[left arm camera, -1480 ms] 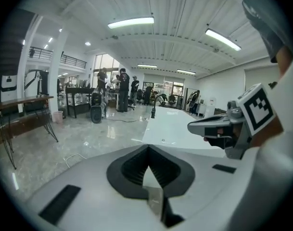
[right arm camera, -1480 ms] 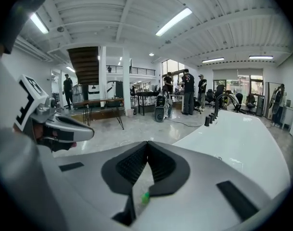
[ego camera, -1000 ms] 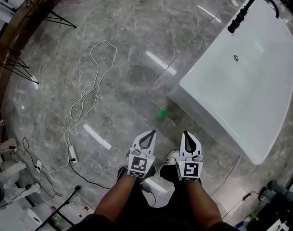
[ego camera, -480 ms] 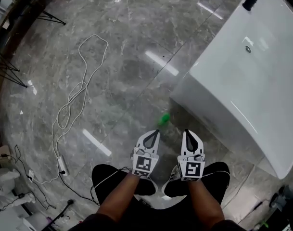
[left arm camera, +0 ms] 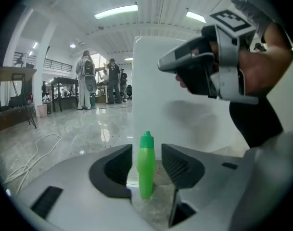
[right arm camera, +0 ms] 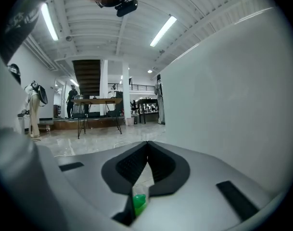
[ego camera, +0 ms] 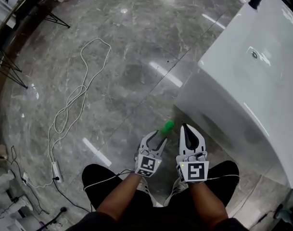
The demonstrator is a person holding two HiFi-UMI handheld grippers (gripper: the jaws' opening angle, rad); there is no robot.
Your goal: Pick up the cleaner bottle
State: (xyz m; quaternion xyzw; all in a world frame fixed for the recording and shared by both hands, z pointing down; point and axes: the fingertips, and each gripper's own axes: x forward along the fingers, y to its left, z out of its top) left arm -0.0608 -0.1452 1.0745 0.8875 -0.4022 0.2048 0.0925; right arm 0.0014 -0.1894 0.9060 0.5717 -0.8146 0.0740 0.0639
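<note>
The cleaner bottle [ego camera: 166, 127] is a small green bottle standing upright on the grey marble floor beside the white bathtub [ego camera: 242, 81]. In the left gripper view the bottle [left arm camera: 146, 170] stands between the two black pads with a gap on each side. My left gripper [ego camera: 157, 137] is low at the bottle and its jaws are opening. My right gripper [ego camera: 185, 128] hovers just right of it with its tips together and nothing held. In the right gripper view only a green bit of the bottle [right arm camera: 139, 203] shows below the gripper [right arm camera: 147, 144].
The bathtub wall [left arm camera: 165, 81] rises right behind the bottle and fills the right side of the right gripper view [right arm camera: 233, 90]. A white cable [ego camera: 74, 95] loops over the floor at left. The person's dark legs [ego camera: 108, 182] are just below the grippers.
Both grippers have sunk toward the floor and the view has dropped with them. The left jaws, shut before, now stand apart around the green bottle.
</note>
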